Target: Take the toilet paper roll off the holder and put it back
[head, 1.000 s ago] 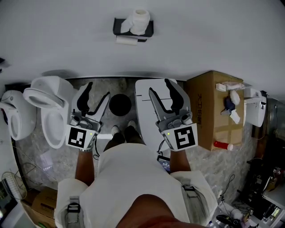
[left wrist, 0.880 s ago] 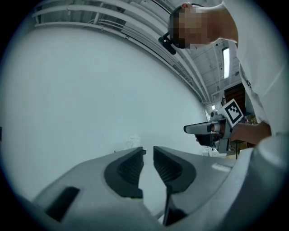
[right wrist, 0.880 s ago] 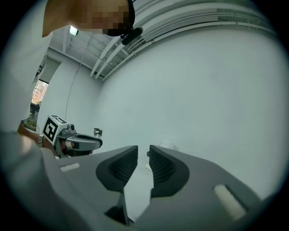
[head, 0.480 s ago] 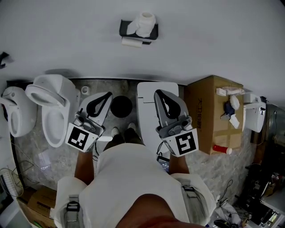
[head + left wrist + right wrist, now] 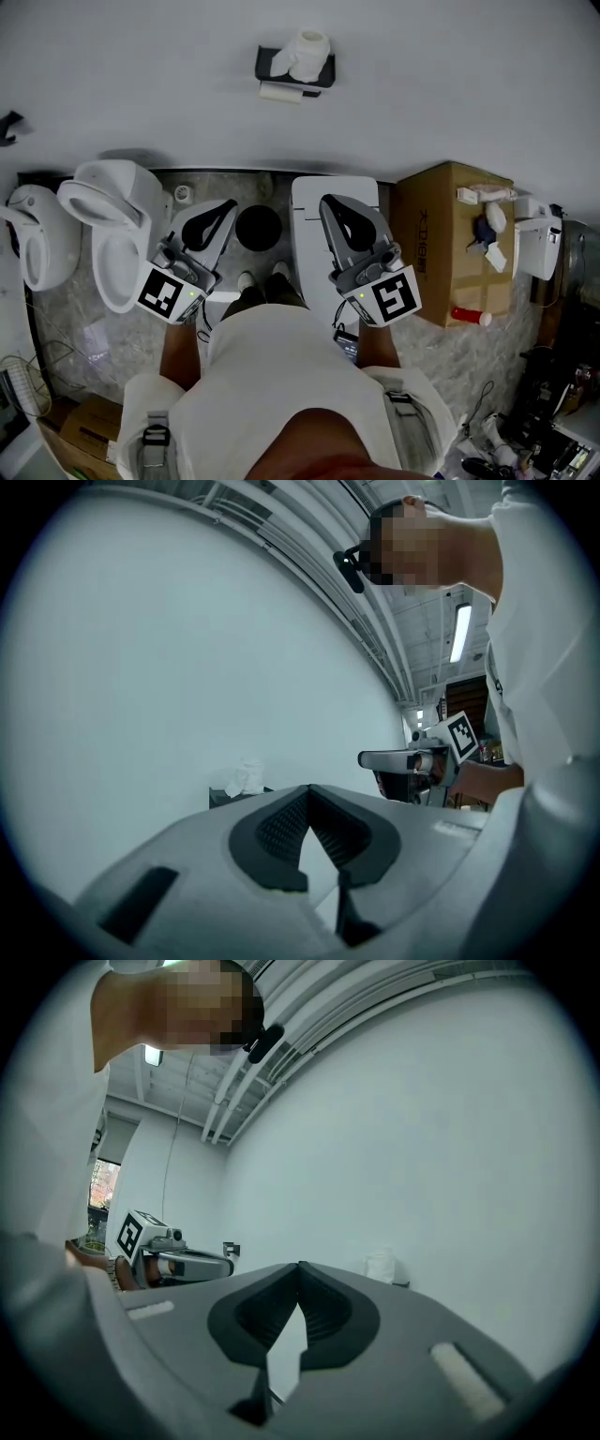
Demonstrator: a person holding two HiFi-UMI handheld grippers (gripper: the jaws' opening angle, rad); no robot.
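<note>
A white toilet paper roll sits on a black holder fixed to the white wall, with a loose tail of paper hanging at its left. Both grippers hang low in front of the person, well short of the holder. In the head view the left gripper and the right gripper each have their jaws closed tip to tip on nothing. The left gripper view shows the roll small and far off, left of the left gripper. In the right gripper view the roll lies right of the right gripper.
Below the wall stand a white toilet, a second white fixture at far left, a round black bin, a white cabinet top and a cardboard box with small items on it. A white dispenser is at the right.
Both grippers went from open to shut. They also tilted so the holder and roll now show in both gripper views.
</note>
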